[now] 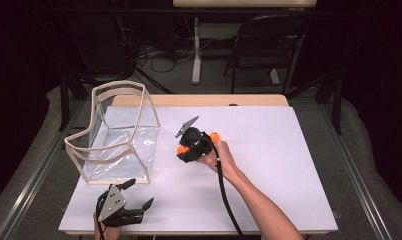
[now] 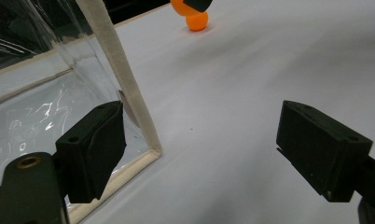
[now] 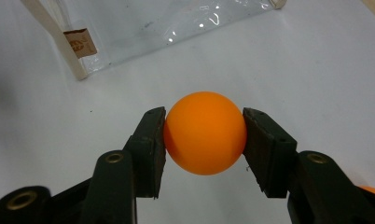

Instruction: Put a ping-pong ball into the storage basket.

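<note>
Orange ball point(image 3: 205, 132) sits pinched between the two black jaws of your right gripper point(image 1: 185, 148), each pad pressed flat against a side of it, over the white sheet point(image 1: 269, 150) about midway between the sheet's left and right edges. A second orange ball point(image 1: 215, 135) lies on the sheet just beside that gripper, on the side toward the far edge. The clear bag point(image 1: 116, 135), with its cream-coloured trim, stands open-topped near the sheet's left edge, its mouth facing up and somewhat slumped. Your left gripper point(image 1: 138, 196) waits near the sheet's near-left corner, its jaws spread wide with nothing between them, just beside the bag's near corner; in the left gripper view one pad appears close to the trim, but whether it touches I cannot tell. As I read it, you are at the carrying step: the first ball is gripped and wants to go into the bag. The next move calls for you to lift the ball clear of the sheet, bring it toward the left edge and above the bag's rim, and let go only once it hangs squarely over the opening. The bag looks soft, so it may help to close your left gripper on the trim and steady the mouth beforehand. Keep the squeeze even; a smooth ball could pop out sideways.
</note>
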`<state>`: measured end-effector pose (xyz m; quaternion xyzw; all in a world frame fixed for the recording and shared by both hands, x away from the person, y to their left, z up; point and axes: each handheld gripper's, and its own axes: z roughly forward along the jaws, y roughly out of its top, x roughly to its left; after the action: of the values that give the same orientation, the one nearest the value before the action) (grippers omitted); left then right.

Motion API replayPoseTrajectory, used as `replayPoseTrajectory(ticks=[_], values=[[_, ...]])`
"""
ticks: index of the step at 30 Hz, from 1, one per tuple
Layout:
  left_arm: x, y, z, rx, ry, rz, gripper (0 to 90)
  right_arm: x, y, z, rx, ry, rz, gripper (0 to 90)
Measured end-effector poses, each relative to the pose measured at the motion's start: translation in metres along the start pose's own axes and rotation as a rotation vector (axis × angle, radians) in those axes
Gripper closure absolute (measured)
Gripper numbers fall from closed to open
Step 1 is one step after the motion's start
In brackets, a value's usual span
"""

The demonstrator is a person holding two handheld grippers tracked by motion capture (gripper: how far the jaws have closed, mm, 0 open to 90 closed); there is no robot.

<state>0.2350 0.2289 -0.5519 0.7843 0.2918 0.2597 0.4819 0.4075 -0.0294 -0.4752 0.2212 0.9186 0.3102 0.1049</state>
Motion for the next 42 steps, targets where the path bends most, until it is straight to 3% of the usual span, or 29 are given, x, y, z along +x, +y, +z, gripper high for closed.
replayPoseTrajectory(ticks=[42], values=[[0.001, 0.0, -0.001, -0.001, 0.001, 0.005, 15.7, -0.005, 0.047, -0.014, -0.022, -0.009, -0.013, 51.1]])
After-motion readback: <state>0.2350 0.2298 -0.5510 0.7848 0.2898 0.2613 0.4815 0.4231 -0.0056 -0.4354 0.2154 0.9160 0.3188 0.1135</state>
